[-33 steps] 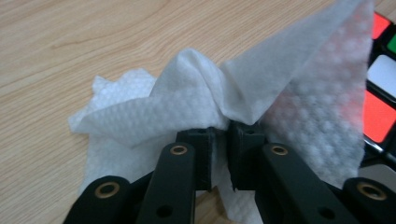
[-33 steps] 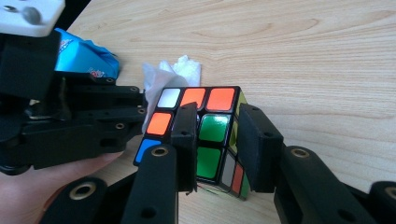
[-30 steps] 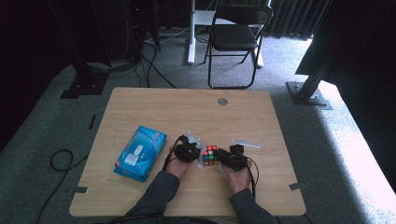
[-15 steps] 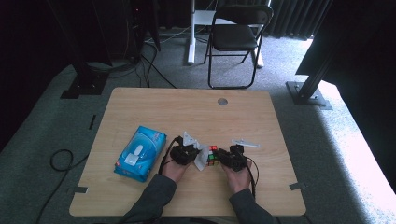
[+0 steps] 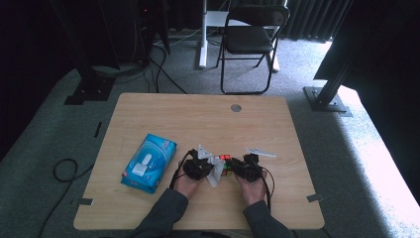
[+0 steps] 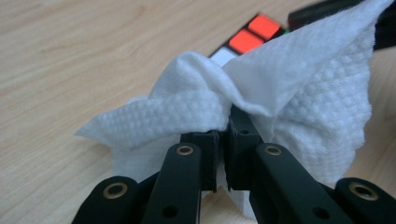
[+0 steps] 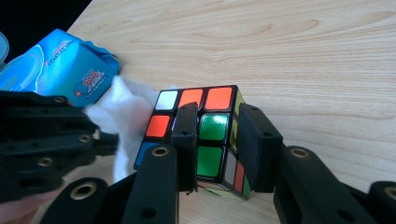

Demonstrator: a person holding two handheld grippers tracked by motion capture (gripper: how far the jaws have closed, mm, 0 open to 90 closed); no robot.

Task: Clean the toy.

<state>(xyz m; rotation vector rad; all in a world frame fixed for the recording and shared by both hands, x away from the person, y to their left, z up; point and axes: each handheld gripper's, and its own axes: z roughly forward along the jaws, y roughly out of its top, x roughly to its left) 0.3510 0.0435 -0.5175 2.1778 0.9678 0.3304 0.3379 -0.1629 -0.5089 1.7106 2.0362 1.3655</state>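
Overhead, wipes pack (image 5: 148, 162); close-up, left tool (image 6: 223, 135) pinching wipe (image 6: 261, 88)

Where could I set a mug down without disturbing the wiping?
The far half of the light wooden table is bare, around the round grey grommet. The right edge is free too. It is crowded near the blue wipes pack and the multicoloured puzzle cube.

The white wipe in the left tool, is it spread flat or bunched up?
Bunched up. The left tool pinches the white wipe at a gathered middle, and crumpled folds fan out to either side, next to the puzzle cube.
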